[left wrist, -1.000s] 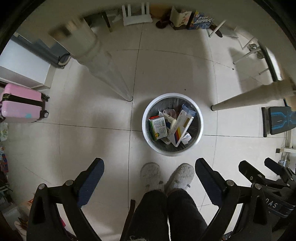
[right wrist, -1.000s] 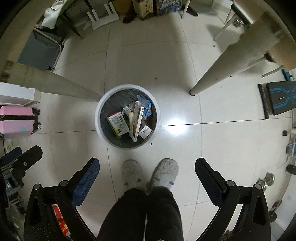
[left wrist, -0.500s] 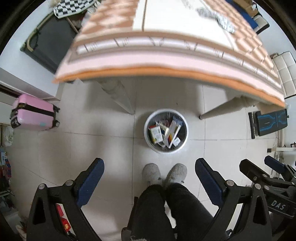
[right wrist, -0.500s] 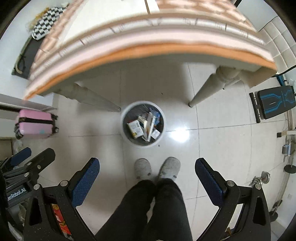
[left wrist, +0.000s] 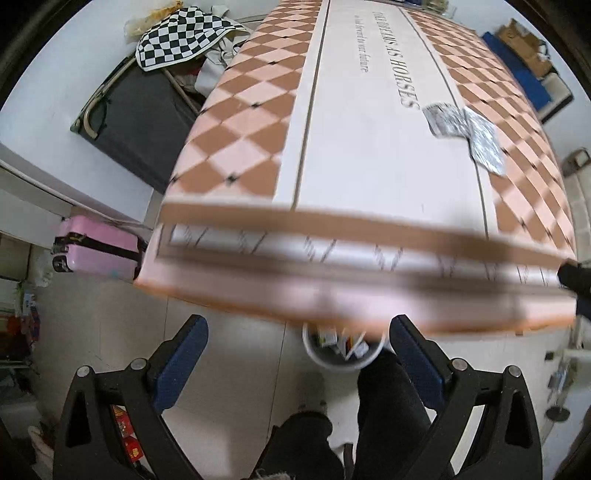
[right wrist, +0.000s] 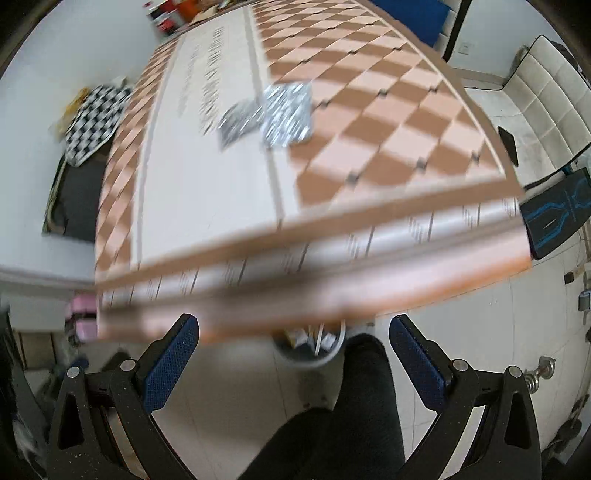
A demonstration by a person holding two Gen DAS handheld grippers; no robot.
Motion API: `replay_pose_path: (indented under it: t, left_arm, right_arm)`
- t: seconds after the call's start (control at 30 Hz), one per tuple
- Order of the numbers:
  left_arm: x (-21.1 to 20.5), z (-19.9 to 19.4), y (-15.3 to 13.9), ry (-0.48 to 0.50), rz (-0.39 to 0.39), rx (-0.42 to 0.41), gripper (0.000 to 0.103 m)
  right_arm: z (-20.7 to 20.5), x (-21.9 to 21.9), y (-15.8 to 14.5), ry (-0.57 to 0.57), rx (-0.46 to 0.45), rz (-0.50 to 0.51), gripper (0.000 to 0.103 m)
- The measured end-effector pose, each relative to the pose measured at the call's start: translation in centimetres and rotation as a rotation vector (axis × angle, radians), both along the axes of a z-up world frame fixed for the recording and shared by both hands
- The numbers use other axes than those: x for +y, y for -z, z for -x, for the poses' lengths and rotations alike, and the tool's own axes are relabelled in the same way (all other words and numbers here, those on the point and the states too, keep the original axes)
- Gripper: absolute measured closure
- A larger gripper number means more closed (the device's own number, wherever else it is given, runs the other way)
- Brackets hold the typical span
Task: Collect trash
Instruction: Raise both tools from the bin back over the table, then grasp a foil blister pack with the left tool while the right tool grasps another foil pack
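Note:
Two silver foil blister packs (left wrist: 463, 129) (right wrist: 271, 112) lie side by side on the checkered tabletop (left wrist: 351, 147) (right wrist: 221, 177). A white trash bin (left wrist: 338, 352) (right wrist: 314, 345) holding boxes and packets stands on the floor, half hidden under the table's near edge. My left gripper (left wrist: 298, 341) hangs open below the table edge, empty. My right gripper (right wrist: 293, 341) is likewise open and empty, in front of the near edge. Both views are motion-blurred.
A person's dark trouser legs (left wrist: 384, 398) (right wrist: 354, 402) stand right by the bin. A pink suitcase (left wrist: 98, 249) sits at the left wall beside a dark folded frame with a checkered cloth (left wrist: 177, 35). A blue-patterned bench (right wrist: 557, 206) and a white seat (right wrist: 546, 96) are at right.
Both cameras have swung up from the bin on the floor to the tabletop. The bin has slid under the table edge, and the foil packs are now near.

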State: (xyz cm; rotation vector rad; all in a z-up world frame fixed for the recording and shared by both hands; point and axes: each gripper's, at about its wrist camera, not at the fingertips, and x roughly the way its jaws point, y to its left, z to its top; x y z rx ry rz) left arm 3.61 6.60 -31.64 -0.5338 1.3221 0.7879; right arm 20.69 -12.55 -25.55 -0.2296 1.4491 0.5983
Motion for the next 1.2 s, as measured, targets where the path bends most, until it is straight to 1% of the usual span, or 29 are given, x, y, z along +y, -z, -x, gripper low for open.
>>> replay_pose_path:
  t: [0.03, 0.07, 0.1, 0.2, 0.3, 0.37, 0.43, 0.47, 0.57, 0.6, 0.63, 0.67, 0.73, 0.8, 0.83, 0.87, 0.93, 1.07, 1.1, 1.13, 1.17, 1.2]
  left_arm:
    - [0.5, -1.0, -0.1, 0.039, -0.011, -0.001, 0.003]
    - [1.2, -2.9, 0.7, 0.029, -0.023, 0.023, 0.003]
    - [1.9, -4.4, 1.3, 0.019, -0.020, 0.036, 0.003]
    - [3.7, -7.8, 2.8, -0.024, 0.001, 0.064, 0.003]
    - [5.2, -10.4, 3.6, -0.024, -0.003, 0.080, 0.003]
    - [6.0, -11.6, 3.9, -0.032, -0.013, 0.101, 0.003]
    - [6.6, -12.4, 4.1, -0.040, -0.010, 0.106, 0.003]
    - [6.9, -12.7, 4.3, -0.048, -0.008, 0.113, 0.003]
    - [7.3, -13.5, 4.6, -0.055, 0.006, 0.121, 0.003]
    - [7.3, -13.6, 4.6, -0.049, 0.008, 0.121, 0.003]
    - [7.2, -13.8, 4.6, -0.039, 0.009, 0.118, 0.003]
    - [7.2, -14.1, 4.5, -0.045, 0.014, 0.135, 0.003]
    - [6.8, -15.3, 4.1, 0.024, -0.002, 0.137, 0.003]
    - [6.1, -17.1, 3.6, 0.143, -0.038, 0.141, 0.003]
    - [5.7, -18.0, 3.4, 0.200, -0.050, 0.138, 0.003]
    - [5.4, -18.8, 3.2, 0.247, -0.060, 0.137, 0.003]
    - [4.1, -21.4, 2.9, 0.412, -0.084, 0.141, 0.003]
    - [1.3, -25.2, 3.3, 0.741, -0.132, 0.198, 0.003]
    - [0.5, -26.5, 3.5, 0.814, -0.137, 0.217, 0.003]
    - [0.3, -27.0, 3.7, 0.859, -0.134, 0.226, 0.003]
    - [-0.2, -27.6, 4.2, 0.931, -0.114, 0.250, 0.003]
    - [-0.2, -28.0, 4.6, 0.964, -0.105, 0.266, 0.003]
  right_arm:
    - [-2.4, 1.2, 0.8, 0.005, -0.002, 0.010, 0.000]
    - [-4.0, 2.3, 1.6, 0.007, -0.002, 0.019, 0.000]
    - [-6.0, 3.5, 2.6, 0.007, 0.005, 0.030, 0.000]
    - [-11.5, 7.5, 5.9, -0.007, 0.043, 0.068, 0.005]
    - [-14.6, 11.1, 8.5, -0.040, 0.058, 0.105, 0.005]
    - [-15.9, 13.2, 9.9, -0.058, 0.072, 0.120, 0.008]
    - [-16.5, 14.9, 10.7, -0.081, 0.077, 0.139, 0.020]
    - [-16.6, 15.8, 11.2, -0.102, 0.071, 0.164, 0.019]
    - [-15.9, 17.6, 11.6, -0.164, 0.015, 0.230, 0.021]
    - [-15.7, 17.8, 11.6, -0.170, 0.000, 0.241, 0.026]
    - [-15.5, 17.8, 11.5, -0.190, -0.018, 0.250, 0.034]
    - [-15.4, 17.9, 11.3, -0.204, -0.028, 0.244, 0.040]
    - [-16.0, 17.4, 10.7, -0.230, -0.018, 0.211, 0.050]
    - [-17.1, 16.4, 10.3, -0.226, 0.004, 0.196, 0.059]
    - [-17.9, 15.8, 10.1, -0.222, 0.001, 0.206, 0.062]
    - [-18.6, 15.2, 10.1, -0.217, 0.009, 0.207, 0.062]
    - [-20.5, 13.5, 10.1, -0.183, 0.046, 0.196, 0.062]
    - [-23.7, 10.7, 10.0, -0.115, 0.093, 0.195, 0.061]
    - [-24.5, 10.0, 10.0, -0.091, 0.108, 0.188, 0.059]
    - [-25.1, 9.5, 10.0, -0.070, 0.121, 0.182, 0.055]
    - [-25.5, 9.2, 10.0, -0.060, 0.132, 0.178, 0.053]
    - [-26.0, 8.9, 10.1, -0.050, 0.140, 0.175, 0.052]
